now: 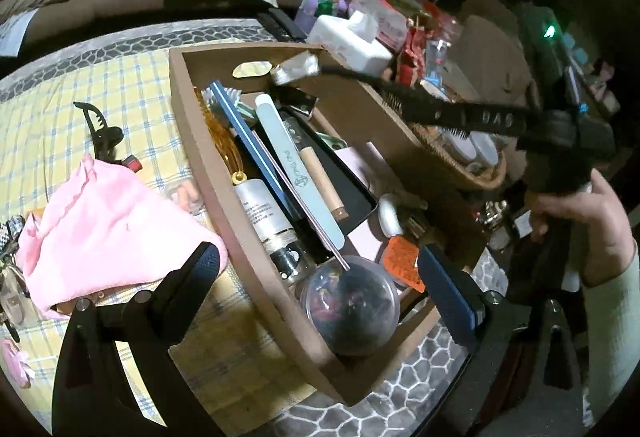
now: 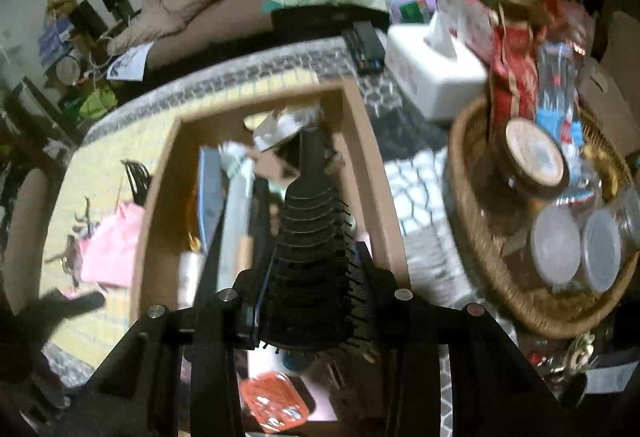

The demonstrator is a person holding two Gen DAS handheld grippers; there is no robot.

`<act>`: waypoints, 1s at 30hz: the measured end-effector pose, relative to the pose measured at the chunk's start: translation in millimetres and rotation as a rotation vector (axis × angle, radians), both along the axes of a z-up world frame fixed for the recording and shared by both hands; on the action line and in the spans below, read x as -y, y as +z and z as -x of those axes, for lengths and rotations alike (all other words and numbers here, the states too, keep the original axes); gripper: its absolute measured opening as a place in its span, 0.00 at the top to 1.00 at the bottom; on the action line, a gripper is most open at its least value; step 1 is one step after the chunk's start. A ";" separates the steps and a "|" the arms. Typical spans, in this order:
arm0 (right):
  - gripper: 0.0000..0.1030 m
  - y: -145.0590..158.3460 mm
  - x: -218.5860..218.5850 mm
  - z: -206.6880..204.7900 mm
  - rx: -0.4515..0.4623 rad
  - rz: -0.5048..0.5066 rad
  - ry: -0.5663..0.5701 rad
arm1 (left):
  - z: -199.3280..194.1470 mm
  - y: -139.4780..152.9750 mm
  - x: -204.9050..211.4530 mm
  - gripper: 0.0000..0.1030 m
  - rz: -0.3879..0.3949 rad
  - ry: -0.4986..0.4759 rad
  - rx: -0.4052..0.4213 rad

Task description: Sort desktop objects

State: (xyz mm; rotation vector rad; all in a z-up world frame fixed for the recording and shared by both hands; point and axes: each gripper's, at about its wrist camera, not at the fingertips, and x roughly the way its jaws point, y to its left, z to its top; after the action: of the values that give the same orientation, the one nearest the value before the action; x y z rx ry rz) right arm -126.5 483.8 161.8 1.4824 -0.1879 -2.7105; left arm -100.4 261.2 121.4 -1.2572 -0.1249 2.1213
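The hairbrush (image 2: 316, 257), black and vented, is carried above the open wooden tray (image 1: 208, 173), its handle reaching out over the tray's far end and its bristled head clenched between the pads of the right claw (image 2: 314, 301). From the left wrist view it shows as a long dark bar crossing high over the tray toward the person's hand (image 1: 580, 221).

Largest down: the tabletop (image 1: 120, 85) with its yellow check cloth; the tray, crowded with a long nail file (image 1: 296, 165), a white bottle (image 1: 260, 213) and a clear round tub (image 1: 352, 305); the wicker basket (image 2: 480, 237) of jars just beside the tray; a pink cloth (image 1: 100, 229) lying on the check cloth; a black hair clip (image 1: 100, 129) near it.

The left claw (image 1: 320, 277) hangs released over the tray's near end, nothing between its pads.

The brush looks light and stiff, hard plastic. Its bristles give and may let it twist, so the rigid spine of the head or the handle seems the surer hold.
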 end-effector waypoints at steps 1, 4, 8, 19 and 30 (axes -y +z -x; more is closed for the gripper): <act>0.64 5.7 3.0 2.9 -0.015 0.009 0.002 | 0.3 0.5 0.4 0.03 0.000 0.002 -0.002; 0.64 16.0 15.4 18.9 -0.051 0.009 0.017 | 1.1 1.7 -0.6 0.03 0.008 -0.003 -0.011; 0.64 13.0 35.9 41.8 -0.104 -0.025 0.108 | 6.8 -0.1 -1.8 0.03 0.010 0.001 -0.008; 0.64 -74.4 44.3 91.4 0.094 -0.258 0.324 | 27.7 -15.7 -15.2 0.03 0.013 -0.005 0.009; 0.64 -90.3 34.2 71.8 0.148 -0.354 0.558 | 27.1 -19.4 -27.4 0.01 0.050 -0.011 -0.013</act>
State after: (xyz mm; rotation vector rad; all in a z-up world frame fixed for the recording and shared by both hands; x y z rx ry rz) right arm -198.2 449.6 71.5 1.5193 0.6361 -2.2541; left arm -127.5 288.6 102.0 -1.2698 -0.0589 2.1348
